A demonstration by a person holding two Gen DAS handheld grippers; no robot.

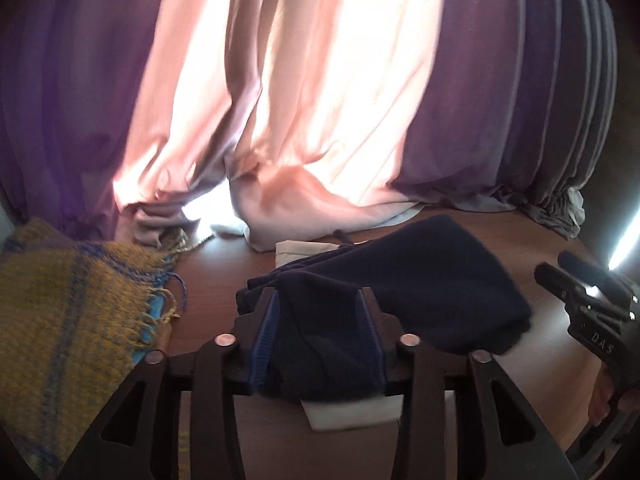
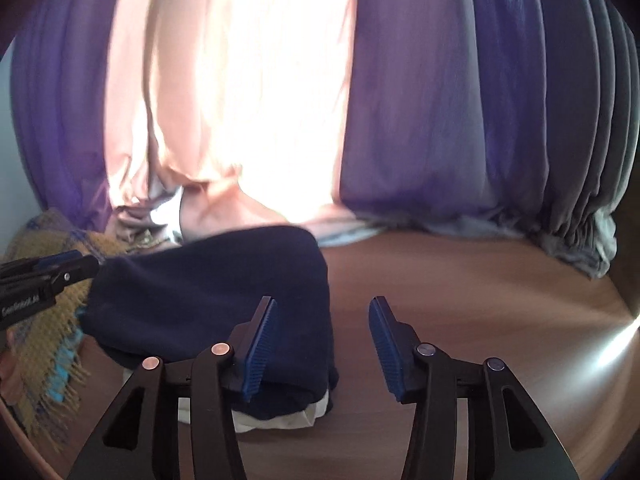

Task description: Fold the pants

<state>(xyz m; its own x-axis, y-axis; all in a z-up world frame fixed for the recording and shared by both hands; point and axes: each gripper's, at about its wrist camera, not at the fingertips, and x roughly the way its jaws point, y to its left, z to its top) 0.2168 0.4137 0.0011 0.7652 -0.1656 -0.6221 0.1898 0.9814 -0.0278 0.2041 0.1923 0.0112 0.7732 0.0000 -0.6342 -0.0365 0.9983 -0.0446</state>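
The dark navy pants (image 1: 432,280) lie bunched on the brown table, with pale fabric (image 1: 348,414) under them. My left gripper (image 1: 320,300) is shut on a fold of the pants, the cloth filling the gap between its blue pads. In the right wrist view the pants (image 2: 208,292) lie to the left, partly folded over. My right gripper (image 2: 322,308) is open and empty, its left pad (image 2: 260,340) just over the pants' right edge. The right gripper (image 1: 588,292) shows at the right of the left wrist view.
A yellow and blue woven cloth with fringe (image 1: 72,304) lies on the table's left side. Purple and pink curtains (image 1: 304,92) hang right behind the table. Bare brown tabletop (image 2: 480,300) lies to the right of the pants.
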